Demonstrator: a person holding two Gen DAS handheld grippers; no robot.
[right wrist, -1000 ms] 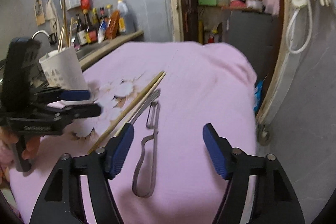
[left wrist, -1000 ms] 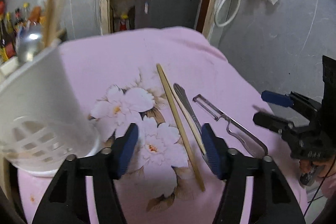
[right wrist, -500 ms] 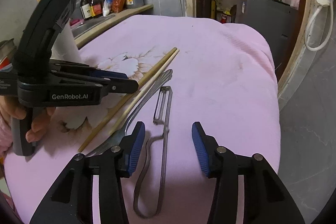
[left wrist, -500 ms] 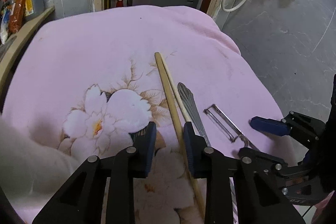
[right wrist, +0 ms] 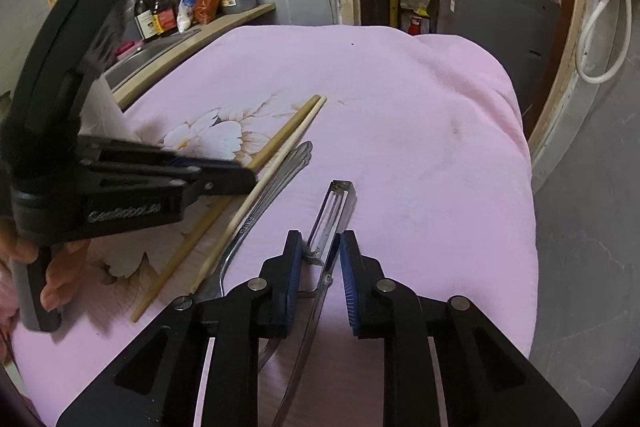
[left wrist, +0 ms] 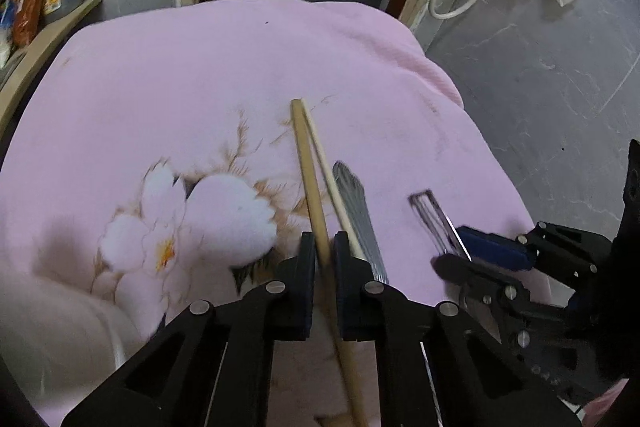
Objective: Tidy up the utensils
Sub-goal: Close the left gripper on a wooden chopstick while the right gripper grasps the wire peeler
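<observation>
A pink floral cloth [left wrist: 192, 75] covers the table, grey floor to its right. Sauce bottles [right wrist: 160, 11] stand on a counter past the far left corner. The left claw [left wrist: 322, 247], marked "GenRobot.AI", has just been closing and clamps the darker chopstick [left wrist: 304, 151] near the table's middle. The right claw [right wrist: 318, 259] has been closing around the peeler [right wrist: 334, 211]; its pads stand slightly apart from it. A fork handle [left wrist: 356, 203] lies between them.

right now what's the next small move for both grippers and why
Probably lift both a little. The left gripper has just been closing and pinches the darker wooden chopstick. The right gripper has been closing around the metal peeler, though a small gap still shows there.
</observation>
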